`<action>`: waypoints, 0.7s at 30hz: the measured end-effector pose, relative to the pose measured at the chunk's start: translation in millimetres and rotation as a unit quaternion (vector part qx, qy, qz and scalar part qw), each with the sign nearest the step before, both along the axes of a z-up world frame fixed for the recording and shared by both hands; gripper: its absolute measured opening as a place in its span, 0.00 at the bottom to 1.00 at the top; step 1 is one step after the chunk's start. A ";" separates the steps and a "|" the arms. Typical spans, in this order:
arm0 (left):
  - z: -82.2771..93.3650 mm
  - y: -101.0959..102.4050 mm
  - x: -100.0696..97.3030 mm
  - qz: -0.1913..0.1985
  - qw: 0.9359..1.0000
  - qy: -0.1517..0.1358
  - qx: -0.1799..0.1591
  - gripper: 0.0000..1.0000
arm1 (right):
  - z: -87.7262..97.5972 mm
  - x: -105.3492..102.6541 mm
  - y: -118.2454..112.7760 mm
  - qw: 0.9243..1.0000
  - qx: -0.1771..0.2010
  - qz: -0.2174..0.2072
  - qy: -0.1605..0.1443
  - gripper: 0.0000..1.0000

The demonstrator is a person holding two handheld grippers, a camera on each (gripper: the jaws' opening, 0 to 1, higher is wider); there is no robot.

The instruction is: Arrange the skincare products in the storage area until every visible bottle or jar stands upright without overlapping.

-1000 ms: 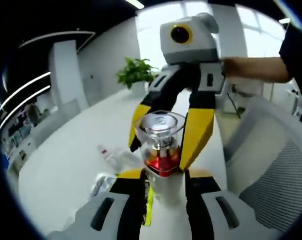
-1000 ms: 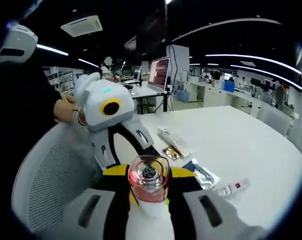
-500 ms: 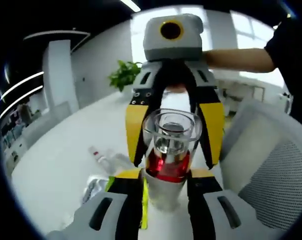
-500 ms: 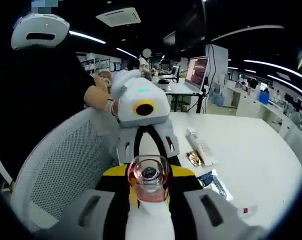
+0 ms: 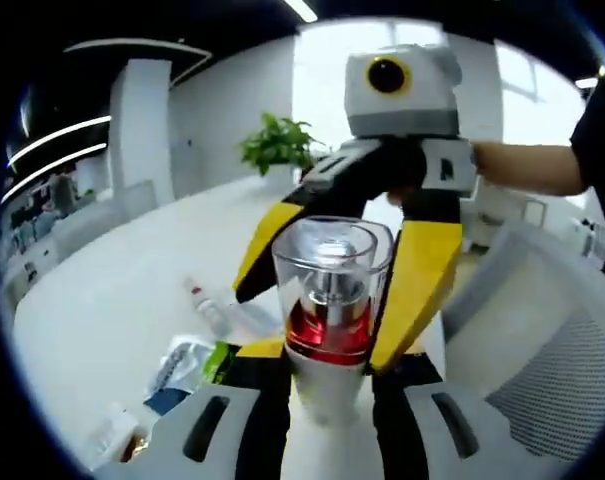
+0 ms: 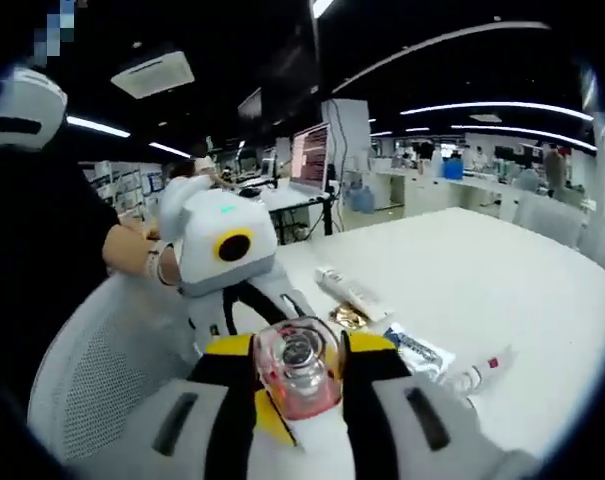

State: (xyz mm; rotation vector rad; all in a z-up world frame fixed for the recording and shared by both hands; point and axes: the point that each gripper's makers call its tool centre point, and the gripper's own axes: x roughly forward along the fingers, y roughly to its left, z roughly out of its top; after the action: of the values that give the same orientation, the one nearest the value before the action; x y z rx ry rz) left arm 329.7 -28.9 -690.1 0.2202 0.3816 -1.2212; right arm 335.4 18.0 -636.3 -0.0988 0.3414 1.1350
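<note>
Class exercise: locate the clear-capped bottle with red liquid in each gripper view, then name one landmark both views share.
Left gripper view: bottle at centre, low.
Right gripper view: bottle at bottom centre.
Shared landmark: the white table behind the bottle.

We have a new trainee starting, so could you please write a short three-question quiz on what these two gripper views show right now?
1. True or false: both grippers close on the same bottle.
2. What colour is the liquid in the bottle?
3. Where do the sachets and tube lie? A) white table B) mesh chair

Key: 1 true: left gripper and right gripper both hold it. 2 red. 3 A.
</note>
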 end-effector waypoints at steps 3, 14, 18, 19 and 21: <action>0.5 -2.0 0.2 0.003 1.000 -0.007 0.001 0.27 | 7.0 2.1 -8.8 0.998 0.007 -0.066 -0.018 0.33; 0.3 -3.1 2.9 0.023 1.000 -0.002 -0.006 0.27 | 3.1 2.1 -19.7 0.985 -0.010 -0.170 -0.029 0.33; 0.0 -3.3 3.4 0.024 1.000 -0.002 -0.008 0.27 | 1.3 5.4 -18.7 0.985 -0.008 -0.172 -0.022 0.31; 0.1 -3.2 3.9 0.026 1.000 -0.001 -0.009 0.27 | 1.2 6.0 -18.2 0.984 -0.013 -0.173 -0.030 0.31; -0.1 -3.4 3.8 0.024 1.000 0.001 -0.008 0.28 | 1.3 5.8 -19.0 0.985 -0.023 -0.167 -0.042 0.30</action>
State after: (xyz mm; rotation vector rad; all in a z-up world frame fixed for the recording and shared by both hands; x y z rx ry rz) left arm 333.6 -32.3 -690.2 0.1946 0.3762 -1.1761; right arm 341.2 -1.0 -635.0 -0.1252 0.2960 0.7891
